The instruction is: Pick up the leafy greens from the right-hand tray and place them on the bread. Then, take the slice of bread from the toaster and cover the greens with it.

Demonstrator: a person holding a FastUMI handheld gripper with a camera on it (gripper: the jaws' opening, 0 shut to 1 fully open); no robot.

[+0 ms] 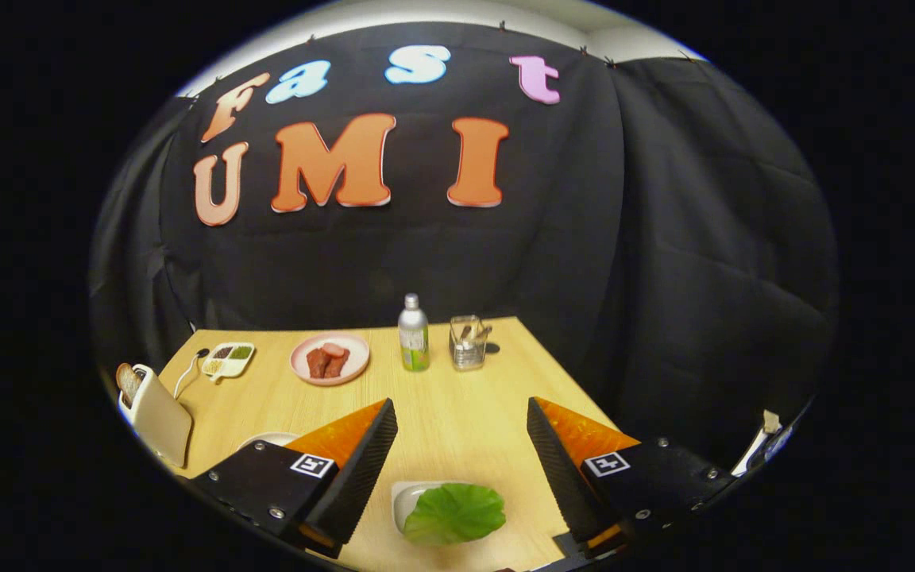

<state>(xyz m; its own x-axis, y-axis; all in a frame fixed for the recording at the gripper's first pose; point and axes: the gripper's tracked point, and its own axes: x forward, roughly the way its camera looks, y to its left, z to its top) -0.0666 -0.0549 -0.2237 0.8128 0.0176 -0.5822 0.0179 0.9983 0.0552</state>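
One table (457, 413) of light wood grain carries every item, set against the booth's black cloth wall. Claw (461, 457) is spread wide above the near part of the table, its two fingers (362, 461) well apart and holding nothing; bare table surface shows between them. Toaster (157, 415), pale and upright, stands at the table's left edge, well to the left of the left finger, with a browned slice of bread (129, 383) protruding from its slot. Leafy greens (454, 513), a single broad green leaf, lie between the two fingers toward their base, touching neither finger. The leaf rests on a pale tray (408, 499), covering most of it; only the tray's left rim is exposed. Pink plate (330, 359) sits beyond the fingers at the far side of the table and holds reddish-brown meat pieces (326, 361). Bottle (414, 333) with a green label stands upright just right of the pink plate. Clear holder (468, 342) with small items inside stands just right of the bottle. Small divided dish (228, 359) lies left of the pink plate, near the toaster. White plate rim (267, 438) shows just beside the left finger, mostly hidden by it
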